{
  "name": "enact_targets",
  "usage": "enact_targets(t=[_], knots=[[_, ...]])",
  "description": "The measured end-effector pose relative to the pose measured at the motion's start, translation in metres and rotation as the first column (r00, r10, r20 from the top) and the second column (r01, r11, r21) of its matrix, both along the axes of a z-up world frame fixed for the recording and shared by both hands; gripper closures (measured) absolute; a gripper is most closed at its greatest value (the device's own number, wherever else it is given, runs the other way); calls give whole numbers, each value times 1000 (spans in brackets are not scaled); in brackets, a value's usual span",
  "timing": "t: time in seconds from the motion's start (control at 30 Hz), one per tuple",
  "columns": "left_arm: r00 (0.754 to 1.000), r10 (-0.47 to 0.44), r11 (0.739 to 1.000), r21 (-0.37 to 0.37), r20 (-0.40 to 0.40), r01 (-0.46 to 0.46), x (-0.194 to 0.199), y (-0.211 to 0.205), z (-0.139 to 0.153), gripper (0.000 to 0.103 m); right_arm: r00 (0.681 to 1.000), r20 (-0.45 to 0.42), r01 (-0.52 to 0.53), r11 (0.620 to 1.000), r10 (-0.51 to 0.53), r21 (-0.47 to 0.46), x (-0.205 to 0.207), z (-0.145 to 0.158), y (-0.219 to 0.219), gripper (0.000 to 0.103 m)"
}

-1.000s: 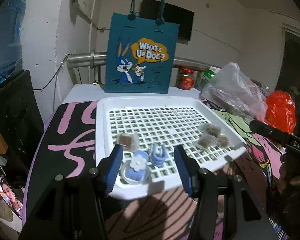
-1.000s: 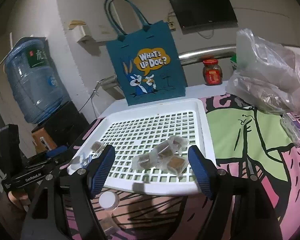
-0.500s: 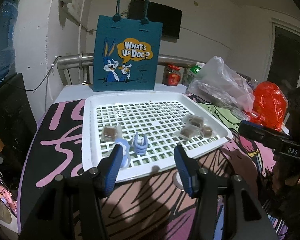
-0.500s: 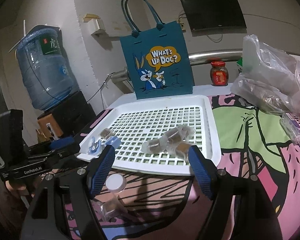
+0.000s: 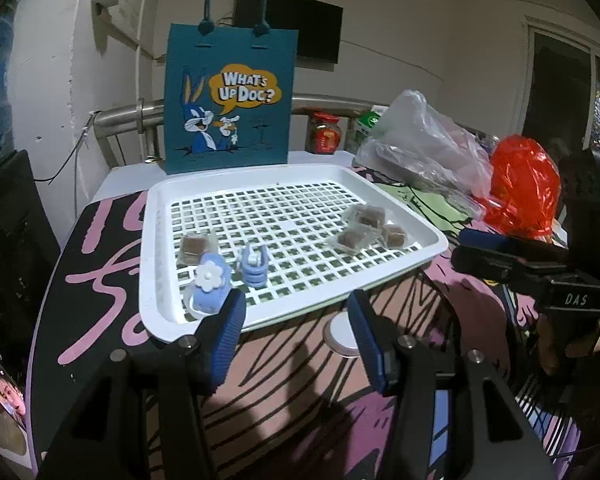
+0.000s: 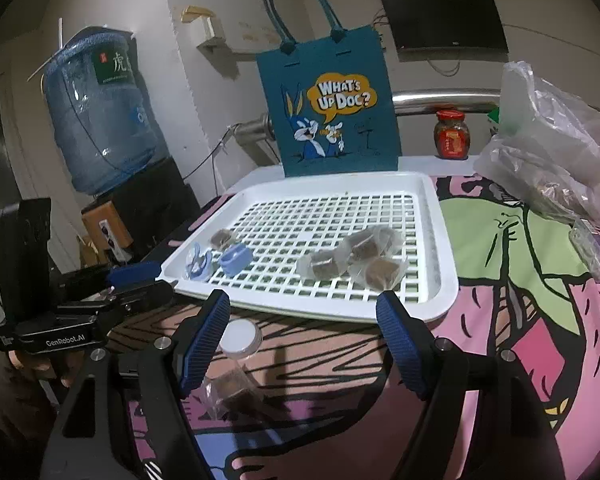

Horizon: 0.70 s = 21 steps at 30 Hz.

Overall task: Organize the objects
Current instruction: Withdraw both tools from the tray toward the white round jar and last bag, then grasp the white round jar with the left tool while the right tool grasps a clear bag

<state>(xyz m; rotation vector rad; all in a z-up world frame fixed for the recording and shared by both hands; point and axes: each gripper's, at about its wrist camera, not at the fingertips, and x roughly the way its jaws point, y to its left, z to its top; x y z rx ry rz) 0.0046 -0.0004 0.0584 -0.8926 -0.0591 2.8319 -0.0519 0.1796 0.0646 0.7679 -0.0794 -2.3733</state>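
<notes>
Both tongs are being held spread wide with nothing between their fingers: the left gripper (image 5: 296, 332) is hovering over the patterned tablecloth (image 5: 284, 408) just short of the white slatted tray (image 5: 152, 264), and the right gripper (image 6: 304, 338) is being kept in front of the tray's near rim. A small round white lid (image 6: 240, 336) is lying on the cloth just before the tray, and a wrapped brown cube (image 6: 230, 390) is lying nearer still, beside the right gripper's left finger. On the tray's near left part, a blue clip with a white flower (image 5: 209, 286) and a second blue clip (image 5: 254, 266) are resting side by side, with one wrapped brown cube (image 5: 194, 246) just behind them. Three more wrapped cubes (image 5: 366, 228) are being seen clustered on the tray's right side, well apart from the clips. Behind the tray, a teal cartoon tote bag (image 5: 228, 100) is standing upright, with a red-lidded jar (image 5: 324, 132) and clear plastic bags (image 5: 424, 148) to its right. A water bottle (image 6: 100, 112) is standing farther left.
</notes>
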Motion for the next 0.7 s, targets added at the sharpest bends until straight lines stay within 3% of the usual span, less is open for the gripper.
enact_targets(t=[0.4, 0.7], knots=[[993, -90, 996, -21, 74, 92, -3, 16, -12, 51, 990, 54, -133, 985, 128, 107, 10, -16, -22, 27], [985, -110, 992, -50, 131, 118, -8, 23, -24, 51, 962, 82, -272, 938, 260, 217, 25, -31, -47, 27]])
